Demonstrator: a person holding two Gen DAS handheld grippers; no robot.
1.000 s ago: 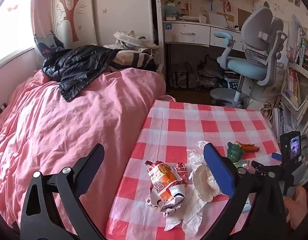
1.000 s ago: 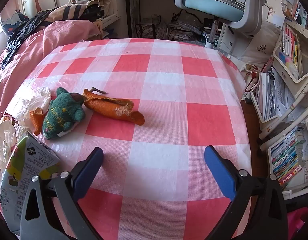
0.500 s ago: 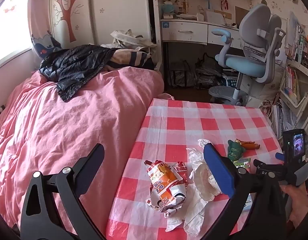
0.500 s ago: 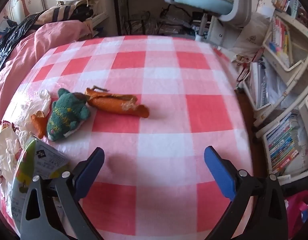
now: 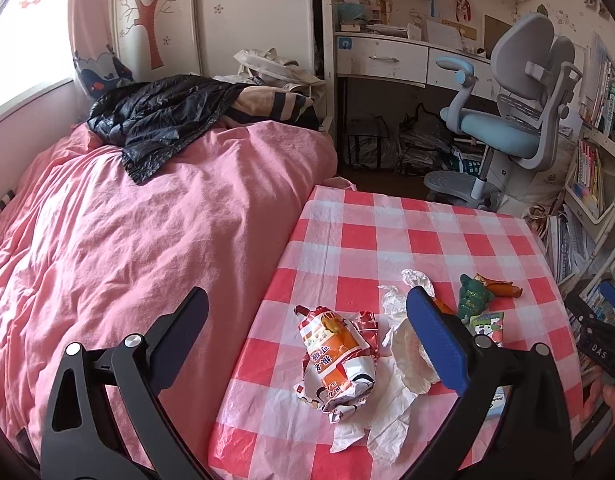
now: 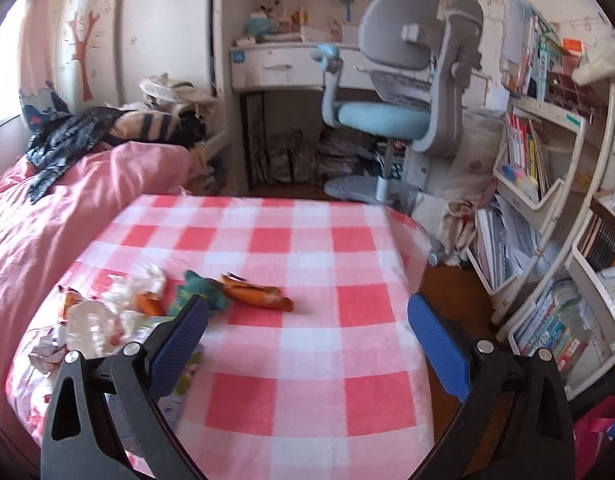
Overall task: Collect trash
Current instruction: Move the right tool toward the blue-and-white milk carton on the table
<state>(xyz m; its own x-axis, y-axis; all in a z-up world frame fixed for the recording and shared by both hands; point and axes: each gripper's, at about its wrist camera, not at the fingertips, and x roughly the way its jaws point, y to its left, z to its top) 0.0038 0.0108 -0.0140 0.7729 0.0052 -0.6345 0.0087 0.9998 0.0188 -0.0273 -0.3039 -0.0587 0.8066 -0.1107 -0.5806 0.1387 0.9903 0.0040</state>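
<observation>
Trash lies on the red-checked table [image 5: 387, 236] [image 6: 307, 344]: a crumpled orange snack bag [image 5: 335, 356], white tissues [image 5: 403, 344] [image 6: 91, 320], an orange peel [image 5: 499, 286] [image 6: 259, 294], a green-pink carton [image 5: 487, 326] and a green knitted toy [image 5: 473, 298] [image 6: 199, 288]. My left gripper [image 5: 307, 338] stands open above the table's near left edge, the snack bag between its fingers in view. My right gripper [image 6: 307, 340] hangs open over the table's near right part, holding nothing. The right gripper's body [image 5: 599, 328] shows at the left wrist view's right edge.
A bed with a pink duvet [image 5: 127, 240] runs along the table's left side, a black jacket [image 5: 155, 116] on it. Beyond the table stand a desk [image 6: 275, 64] and a grey-blue chair [image 6: 391, 80]. Bookshelves [image 6: 547, 200] crowd the right side.
My right gripper has pulled back and tilted up, so the chair and desk now fill its view. The left gripper has barely shifted. Nothing was grasped.
</observation>
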